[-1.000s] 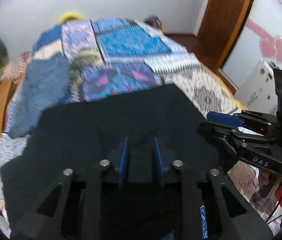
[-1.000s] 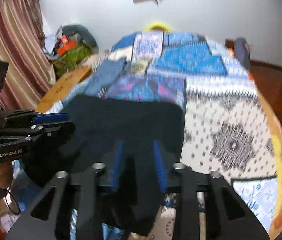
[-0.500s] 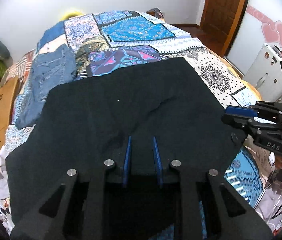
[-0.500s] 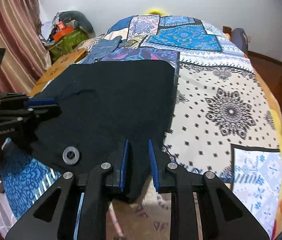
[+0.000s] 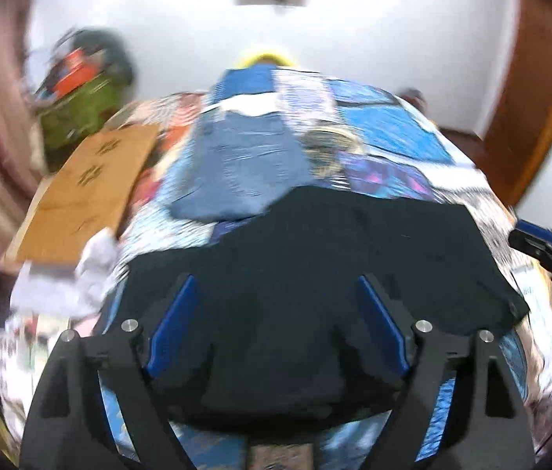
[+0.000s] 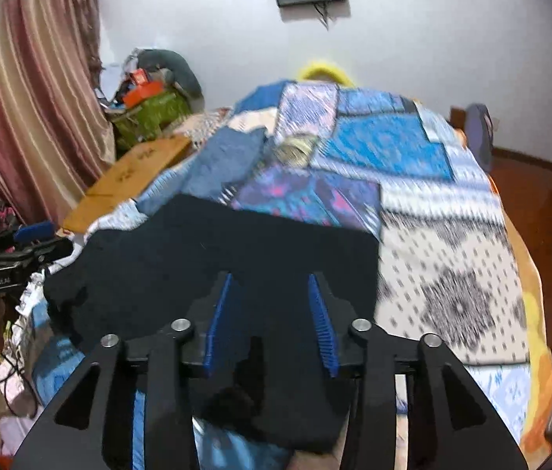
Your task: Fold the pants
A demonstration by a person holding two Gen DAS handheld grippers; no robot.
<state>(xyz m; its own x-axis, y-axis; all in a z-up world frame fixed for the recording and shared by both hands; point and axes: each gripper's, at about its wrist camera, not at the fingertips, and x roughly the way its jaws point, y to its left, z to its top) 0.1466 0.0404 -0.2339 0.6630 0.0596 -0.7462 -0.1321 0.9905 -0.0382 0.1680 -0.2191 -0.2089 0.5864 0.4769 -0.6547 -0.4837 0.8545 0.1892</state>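
Note:
Dark navy pants [image 5: 315, 274] lie spread flat on the near end of the bed, also in the right wrist view [image 6: 236, 266]. My left gripper [image 5: 276, 286] is open, its blue pads wide apart above the pants' near edge, holding nothing. My right gripper [image 6: 270, 282] is open too, over the pants' near right corner, which hangs over the bed edge. The right gripper shows at the right edge of the left wrist view [image 5: 542, 246]; the left gripper shows at the left edge of the right wrist view [image 6: 21, 250]. Both views are motion-blurred.
A patchwork bedspread [image 6: 452, 258] covers the bed. Blue jeans [image 5: 240, 164] lie beyond the pants at the left. A cardboard sheet [image 5: 80, 192] and a green bag [image 6: 150, 113] sit left of the bed. A wooden door [image 5: 530, 98] stands at the right.
Both grippers have opened and let go of the pants, which now lie on the bed. Both have pulled back and tilted up, and the views have blurred.

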